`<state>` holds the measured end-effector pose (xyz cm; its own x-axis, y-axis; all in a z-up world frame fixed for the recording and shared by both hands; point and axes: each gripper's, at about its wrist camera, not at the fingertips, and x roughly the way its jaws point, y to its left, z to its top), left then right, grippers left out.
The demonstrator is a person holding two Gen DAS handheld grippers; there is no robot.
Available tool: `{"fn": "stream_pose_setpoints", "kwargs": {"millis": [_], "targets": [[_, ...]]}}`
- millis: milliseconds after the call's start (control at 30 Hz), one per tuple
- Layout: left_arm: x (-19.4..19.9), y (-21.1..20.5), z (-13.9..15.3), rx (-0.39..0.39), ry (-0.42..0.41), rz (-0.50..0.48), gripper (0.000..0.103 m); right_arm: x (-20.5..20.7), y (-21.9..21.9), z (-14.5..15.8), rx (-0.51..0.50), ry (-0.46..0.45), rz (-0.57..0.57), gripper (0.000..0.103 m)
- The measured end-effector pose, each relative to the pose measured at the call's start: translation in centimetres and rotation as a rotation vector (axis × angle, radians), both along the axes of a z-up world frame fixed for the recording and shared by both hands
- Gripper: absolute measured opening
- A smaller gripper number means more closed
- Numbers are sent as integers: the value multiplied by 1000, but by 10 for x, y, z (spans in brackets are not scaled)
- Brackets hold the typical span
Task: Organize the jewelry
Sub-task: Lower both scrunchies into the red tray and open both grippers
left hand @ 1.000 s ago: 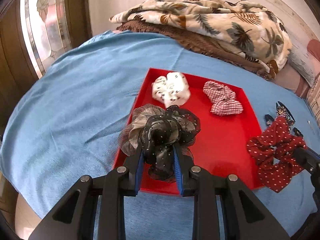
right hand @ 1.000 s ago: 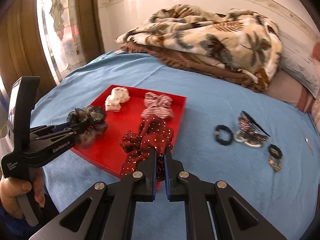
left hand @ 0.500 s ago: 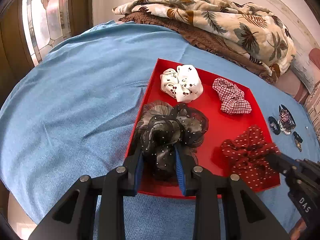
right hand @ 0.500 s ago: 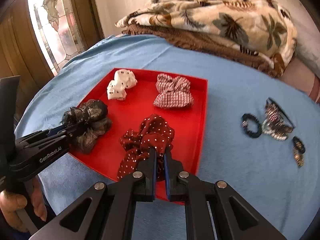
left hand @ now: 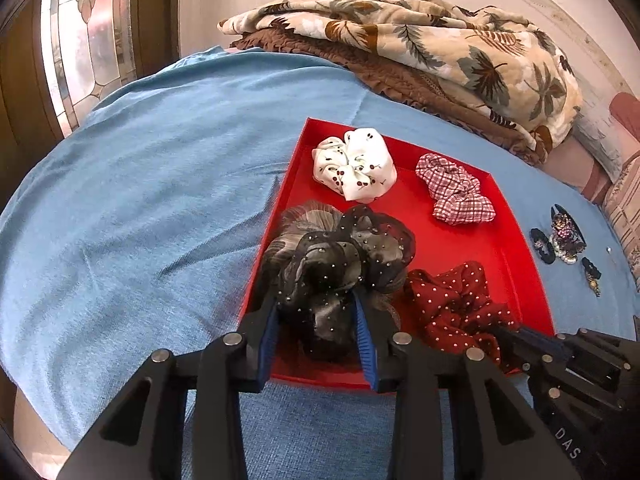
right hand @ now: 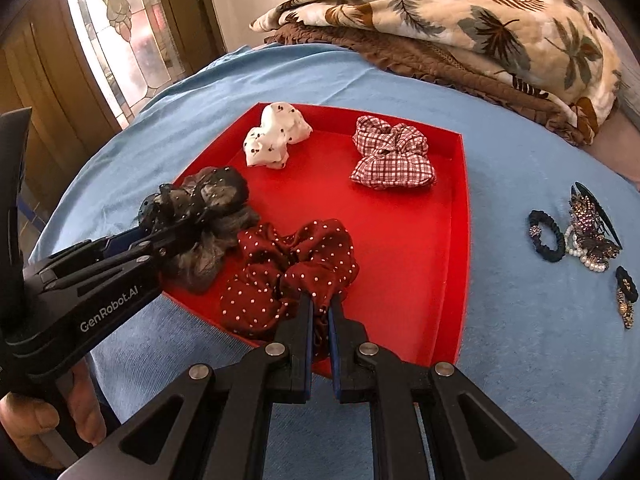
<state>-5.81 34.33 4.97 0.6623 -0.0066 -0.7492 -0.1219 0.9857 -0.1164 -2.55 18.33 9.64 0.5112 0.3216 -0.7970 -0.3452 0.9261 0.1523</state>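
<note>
Scrunchies and hair ornaments are what is being sorted, on a bed covered by a blue sheet (right hand: pixel 520 360), with a leaf-print blanket (right hand: pixel 460 12) heaped at the far side. Next in size is the red tray (right hand: pixel 456 216), which lies on the sheet and holds four scrunchies. The black dotted mesh scrunchie (left hand: pixel 340 256) sits in the near left corner with the left gripper (left hand: pixel 316 336) clamped around its lower folds, jaws held fairly wide apart by the bulk of the fabric. Just beside it, touching, is the maroon polka-dot scrunchie (right hand: pixel 288 272), pinched by the right gripper (right hand: pixel 320 320) with jaws nearly together on a thin fold at its near edge. At the back of the tray, apart from each other, lie the white cherry-print scrunchie (right hand: pixel 276 136) and the red checked scrunchie (right hand: pixel 392 156). Well to the right, on the sheet, wait the small pieces: a black hair tie (right hand: pixel 546 236), a jewelled butterfly clip (right hand: pixel 592 220) touching a pearl strand, and a small hair pin (right hand: pixel 624 292). The likely trouble is snagging: mesh could catch on a pad when the left jaws open and be dragged over the low rim. The two near scrunchies touch, so withdrawing one gripper carelessly could pull the neighbour askew, and pressing on the rim might tip the tray on the soft bedding.
</note>
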Motion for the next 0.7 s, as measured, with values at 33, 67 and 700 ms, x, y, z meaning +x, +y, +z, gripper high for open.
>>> {"fn": "stream_pose_setpoints", "kwargs": {"millis": [33, 67, 700], "targets": [[0, 0, 0, -3, -6, -4, 37, 0, 0, 0, -2, -5, -1, 9], [-1, -1, 1, -3, -13, -8, 39, -1, -1, 1, -5, -9, 0, 9], [-32, -6, 25, -27, -168, 40, 63, -45, -63, 47, 31, -160, -60, 55]]}}
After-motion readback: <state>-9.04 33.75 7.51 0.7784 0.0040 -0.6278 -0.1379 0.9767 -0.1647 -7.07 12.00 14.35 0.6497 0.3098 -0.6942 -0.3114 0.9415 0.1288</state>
